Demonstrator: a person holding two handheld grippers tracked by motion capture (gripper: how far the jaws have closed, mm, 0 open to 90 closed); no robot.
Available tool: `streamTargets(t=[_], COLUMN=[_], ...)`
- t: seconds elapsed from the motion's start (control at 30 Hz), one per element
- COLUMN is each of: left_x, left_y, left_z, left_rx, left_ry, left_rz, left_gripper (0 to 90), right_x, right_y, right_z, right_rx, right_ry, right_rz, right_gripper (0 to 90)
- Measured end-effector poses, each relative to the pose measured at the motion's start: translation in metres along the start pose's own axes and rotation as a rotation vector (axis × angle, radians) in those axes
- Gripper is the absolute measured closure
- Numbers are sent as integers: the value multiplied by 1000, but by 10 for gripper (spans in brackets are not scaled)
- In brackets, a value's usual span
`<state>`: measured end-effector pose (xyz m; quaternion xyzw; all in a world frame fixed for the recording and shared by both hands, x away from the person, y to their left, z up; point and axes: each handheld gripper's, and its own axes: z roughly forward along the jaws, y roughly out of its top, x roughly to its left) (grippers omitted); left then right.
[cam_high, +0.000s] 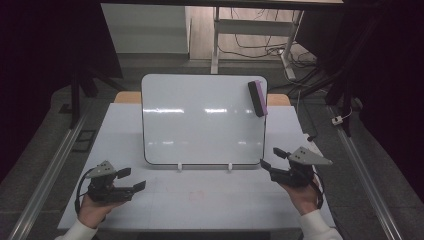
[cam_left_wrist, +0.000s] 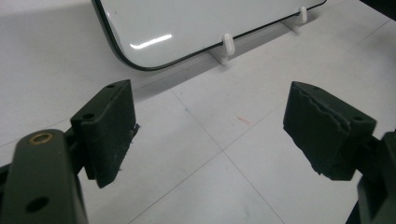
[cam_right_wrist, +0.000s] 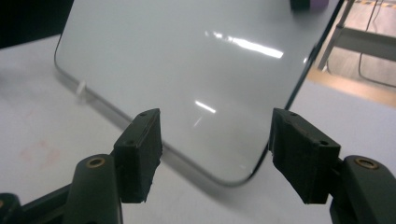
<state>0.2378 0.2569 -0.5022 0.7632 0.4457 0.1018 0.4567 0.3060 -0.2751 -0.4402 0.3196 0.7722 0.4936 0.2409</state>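
The whiteboard (cam_high: 202, 120) stands tilted back on two small white clips (cam_high: 179, 167) at the middle of the surface (cam_high: 210, 200), its face toward the person, which suits reaching it from the near side. The eraser (cam_high: 257, 98) sits on the board's far right corner, apparently clinging to the face, well apart from both grippers. The left gripper (cam_high: 131, 179) rests low at the near left, fingers (cam_left_wrist: 109, 130) released and empty, aimed across bare surface toward the board's near left corner. The right gripper (cam_high: 272, 159) hovers just beside the board's near right corner, fingers (cam_right_wrist: 140, 154) released and holding nothing. The board face appears clean. Open room lies along the near strip of the surface and on both sides of the board; the board's black rim and the clips are the edges to clear. The right gripper is judged better placed to reach the eraser.
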Motion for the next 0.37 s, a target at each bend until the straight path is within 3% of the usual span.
streamTargets(t=[0.2, 0.37], left_x=[1, 0], left_y=[0, 0], left_z=[1, 1], left_rx=[5, 6], left_ry=[4, 5], left_rz=[0, 3], left_gripper=[182, 181], right_x=[-4, -5], right_y=[-27, -29], right_z=[-4, -2], right_rx=[37, 42], right_ry=[18, 26], right_rz=[3, -3], right_gripper=[342, 337])
